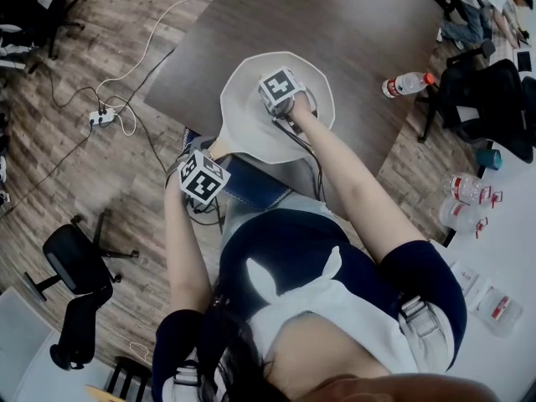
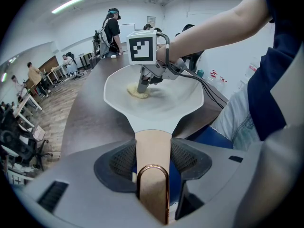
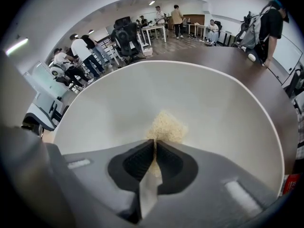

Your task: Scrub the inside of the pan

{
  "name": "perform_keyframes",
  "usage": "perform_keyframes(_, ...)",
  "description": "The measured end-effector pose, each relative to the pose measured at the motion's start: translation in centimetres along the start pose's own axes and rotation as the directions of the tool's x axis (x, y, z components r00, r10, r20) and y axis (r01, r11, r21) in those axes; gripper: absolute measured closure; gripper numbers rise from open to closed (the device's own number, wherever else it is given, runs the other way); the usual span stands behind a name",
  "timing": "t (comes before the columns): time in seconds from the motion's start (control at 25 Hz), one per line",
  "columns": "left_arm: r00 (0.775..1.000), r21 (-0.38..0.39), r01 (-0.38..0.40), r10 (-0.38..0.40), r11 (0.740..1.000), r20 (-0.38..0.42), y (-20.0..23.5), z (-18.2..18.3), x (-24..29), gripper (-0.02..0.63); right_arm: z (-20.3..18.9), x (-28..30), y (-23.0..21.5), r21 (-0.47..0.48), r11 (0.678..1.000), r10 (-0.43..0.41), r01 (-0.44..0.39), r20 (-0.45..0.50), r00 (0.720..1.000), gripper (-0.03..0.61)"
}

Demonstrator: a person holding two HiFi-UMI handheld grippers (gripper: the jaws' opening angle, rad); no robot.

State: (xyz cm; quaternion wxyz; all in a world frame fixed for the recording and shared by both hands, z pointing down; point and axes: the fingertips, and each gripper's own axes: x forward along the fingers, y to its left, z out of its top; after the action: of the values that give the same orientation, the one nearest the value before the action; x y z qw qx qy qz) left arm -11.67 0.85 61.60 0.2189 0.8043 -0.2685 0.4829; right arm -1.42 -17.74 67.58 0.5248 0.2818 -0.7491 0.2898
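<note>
Scrubbing hand: my right gripper [image 3: 155, 152] has its jaws almost together, pinching a thin yellow scrub pad [image 3: 167, 127] whose free end rests on the floor of the pan [image 3: 204, 94].
Steadying hand: my left gripper [image 2: 153, 161] is clamped on the tan handle [image 2: 153, 140], with a pad on each side.
Pan: it sits at the near edge of the dark table [image 1: 368, 32], right in front of me.
Axis: the handle points near and left, toward me, and the bowl lies far and right of it.
Next stroke: I judge most of the bare floor lies far of my right fingers, the nearer hand.
</note>
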Motion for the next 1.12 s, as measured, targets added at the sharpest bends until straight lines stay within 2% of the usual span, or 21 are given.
perform_keyframes(0.52,1.000,0.002,0.005,-0.005,1.000,-0.004,0.2,-0.2,-0.1,0.388,-0.3,0.4,5.5,-0.049,0.993,0.109,-0.110,-0.031,0.994,0.563)
perform_keyframes(0.84,1.000,0.002,-0.002,0.002,1.000,-0.002,0.0,-0.1,0.0,0.388,-2.6,0.0,8.2,-0.062,0.980,0.181,-0.187,-0.087,0.980,0.563)
perform_keyframes(1.12,1.000,0.003,-0.011,0.011,1.000,0.002,0.0,-0.1,0.0,0.388,-5.2,-0.6,9.4,-0.111,0.971,0.195,-0.211,-0.139,0.971,0.563)
